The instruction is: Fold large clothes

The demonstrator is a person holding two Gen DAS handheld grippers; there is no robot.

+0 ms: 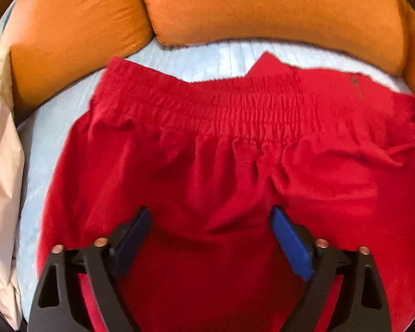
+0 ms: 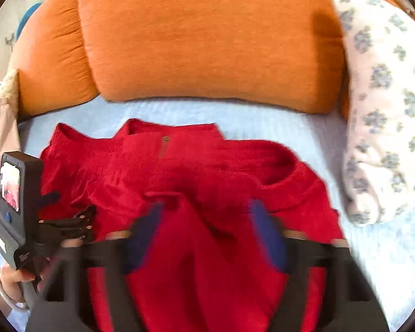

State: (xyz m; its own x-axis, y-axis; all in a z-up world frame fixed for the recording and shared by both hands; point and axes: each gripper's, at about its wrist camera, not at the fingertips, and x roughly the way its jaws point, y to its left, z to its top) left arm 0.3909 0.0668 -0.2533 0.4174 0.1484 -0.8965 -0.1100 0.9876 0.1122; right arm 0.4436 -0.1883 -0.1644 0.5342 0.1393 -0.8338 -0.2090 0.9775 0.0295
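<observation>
Red trousers [image 1: 207, 149] with a gathered elastic waistband lie spread on a light blue sheet [image 1: 196, 61], waistband toward the orange cushions. My left gripper [image 1: 209, 218] hovers open just above the seat of the trousers, blue pads wide apart and holding nothing. In the right wrist view the same red trousers [image 2: 196, 171] lie bunched, with a fold raised in the middle. My right gripper [image 2: 204, 213] is open over that fold, its blue pads blurred. The left gripper's body [image 2: 19, 210] and the hand holding it show at the left edge.
Two orange cushions [image 1: 262, 8] line the far edge of the bed. A white pillow with blue flowers [image 2: 387, 105] lies at the right. Pale pink cloth [image 1: 0, 182] hangs at the left. Bare blue sheet [image 2: 373, 262] lies right of the trousers.
</observation>
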